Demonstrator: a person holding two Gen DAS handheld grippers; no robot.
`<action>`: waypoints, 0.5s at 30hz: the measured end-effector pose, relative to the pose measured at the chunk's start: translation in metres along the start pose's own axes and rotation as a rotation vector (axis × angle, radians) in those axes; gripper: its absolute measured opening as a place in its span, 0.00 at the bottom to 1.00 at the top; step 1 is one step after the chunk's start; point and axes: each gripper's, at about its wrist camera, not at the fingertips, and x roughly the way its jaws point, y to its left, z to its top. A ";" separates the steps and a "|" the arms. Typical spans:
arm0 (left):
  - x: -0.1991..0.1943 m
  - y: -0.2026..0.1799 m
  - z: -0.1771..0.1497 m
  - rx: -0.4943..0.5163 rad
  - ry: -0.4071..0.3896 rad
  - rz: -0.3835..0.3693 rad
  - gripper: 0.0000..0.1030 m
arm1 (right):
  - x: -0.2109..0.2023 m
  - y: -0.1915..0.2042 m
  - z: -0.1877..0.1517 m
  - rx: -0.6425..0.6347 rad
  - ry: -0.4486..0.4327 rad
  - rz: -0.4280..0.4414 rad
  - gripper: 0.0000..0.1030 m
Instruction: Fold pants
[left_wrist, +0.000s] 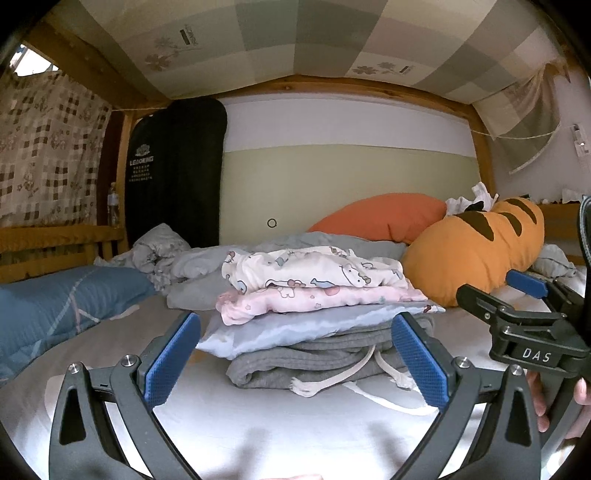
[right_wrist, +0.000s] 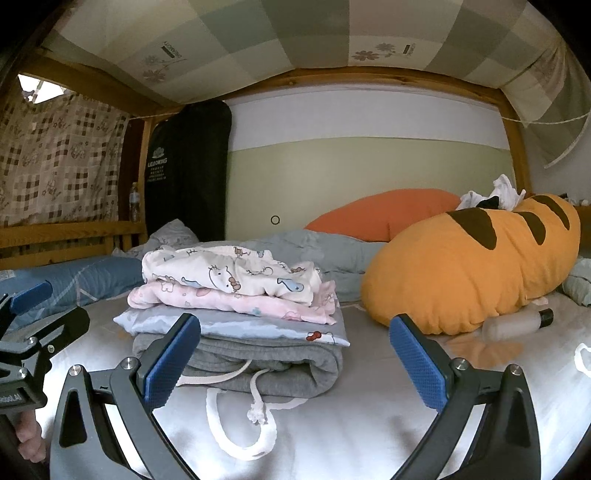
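Note:
Folded grey sweatpants (left_wrist: 295, 363) (right_wrist: 258, 365) with a white drawstring (right_wrist: 240, 432) lie at the bottom of a stack on the white bed sheet (left_wrist: 258, 424). On them lie a folded light-blue garment (left_wrist: 295, 325) (right_wrist: 236, 325), a pink patterned one (left_wrist: 314, 299) (right_wrist: 229, 301) and a white cartoon-print one (left_wrist: 310, 267) (right_wrist: 229, 273). My left gripper (left_wrist: 295, 360) is open and empty, just in front of the stack. My right gripper (right_wrist: 295, 360) is open and empty, in front of the stack's right end; it also shows at the right of the left wrist view (left_wrist: 517, 299).
An orange striped plush pillow (right_wrist: 472, 266) and an orange pillow (right_wrist: 384, 210) lie at the right. A plastic bottle (right_wrist: 517, 323) lies by the plush. A crumpled grey duvet (left_wrist: 229, 258) is behind the stack, a blue quilt (left_wrist: 55, 306) at left. Wooden bed rails (left_wrist: 55, 240) border the left.

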 end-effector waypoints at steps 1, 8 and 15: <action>0.001 0.001 0.000 -0.002 0.001 0.001 0.99 | 0.000 0.000 0.000 0.000 -0.001 0.000 1.00; 0.001 0.005 0.000 -0.021 0.003 0.009 0.99 | 0.000 0.000 0.001 -0.013 -0.001 0.005 1.00; -0.001 0.005 0.000 -0.019 -0.002 0.016 0.99 | 0.000 0.000 0.001 -0.011 0.001 0.007 1.00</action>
